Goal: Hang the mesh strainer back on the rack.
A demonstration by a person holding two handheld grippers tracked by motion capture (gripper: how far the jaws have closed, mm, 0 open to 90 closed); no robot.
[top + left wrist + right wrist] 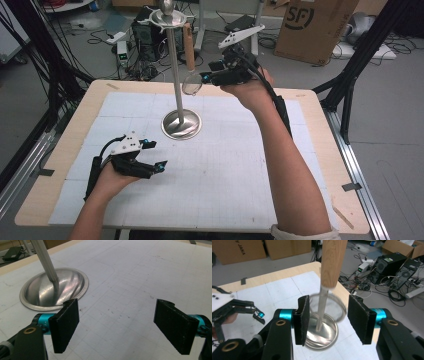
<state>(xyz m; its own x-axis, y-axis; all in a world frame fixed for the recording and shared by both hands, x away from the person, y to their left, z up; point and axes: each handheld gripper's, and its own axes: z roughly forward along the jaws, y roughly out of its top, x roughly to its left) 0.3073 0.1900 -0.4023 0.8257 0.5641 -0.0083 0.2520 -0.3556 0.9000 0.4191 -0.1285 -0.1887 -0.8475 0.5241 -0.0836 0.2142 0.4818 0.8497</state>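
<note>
Beside the stand's pole (176, 75) | right gripper (204, 77) jaws part-open around sieve (191, 85), pads apparently clear; we fear it drops | left gripper (154, 156) wide open, empty

We found the table (300, 165) bare and passable in front of and right of the metal stand (178, 95). Its pole and round base blocked the middle, and a hanging wire ring (191, 85) crowded the right claw (202, 76).
</note>
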